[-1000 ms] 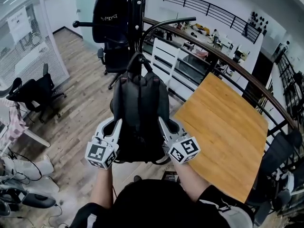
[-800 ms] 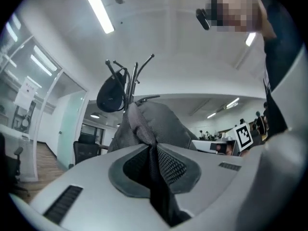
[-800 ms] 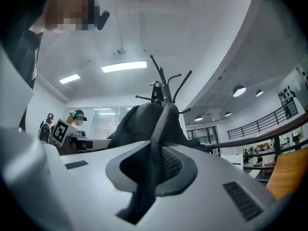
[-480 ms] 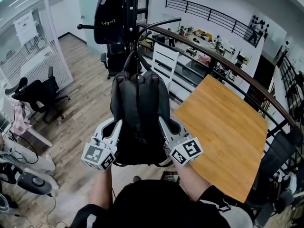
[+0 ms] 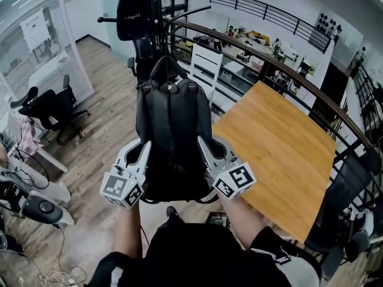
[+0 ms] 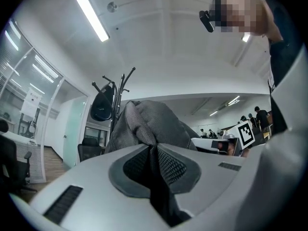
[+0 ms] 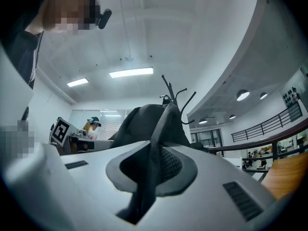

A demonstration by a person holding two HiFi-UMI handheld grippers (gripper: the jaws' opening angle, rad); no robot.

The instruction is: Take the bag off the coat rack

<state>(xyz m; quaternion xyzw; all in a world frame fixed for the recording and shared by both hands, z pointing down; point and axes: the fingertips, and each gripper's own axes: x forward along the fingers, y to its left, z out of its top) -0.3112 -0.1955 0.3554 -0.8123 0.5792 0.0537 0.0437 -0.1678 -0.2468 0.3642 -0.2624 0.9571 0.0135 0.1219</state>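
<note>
A black backpack [image 5: 173,136] hangs between my two grippers, straps toward me, in front of the coat rack [image 5: 158,23]. Its top loop [image 5: 166,64] sits below the rack's curved hook arm [image 5: 191,14] and looks apart from it. My left gripper [image 5: 146,147] is shut on the bag's left side, with black mesh fabric [image 6: 156,167] pinched in its jaws. On the bag's right side my right gripper [image 5: 201,143] is shut the same way on a mesh strap [image 7: 153,165]. Both gripper views show the backpack [image 6: 144,124] [image 7: 139,121] with the rack [image 6: 118,88] [image 7: 173,93] behind it.
A second black bag [image 5: 133,8] still hangs on the rack's left. A wooden table [image 5: 281,154] stands to the right, with a curved railing [image 5: 335,118] behind it. Office chairs [image 5: 48,109] and white devices [image 5: 36,202] are on the wooden floor at left.
Both grippers have drawn the backpack back toward me and a little up. The rack and its hook arm now sit farther up the picture, away from the bag's top loop.
</note>
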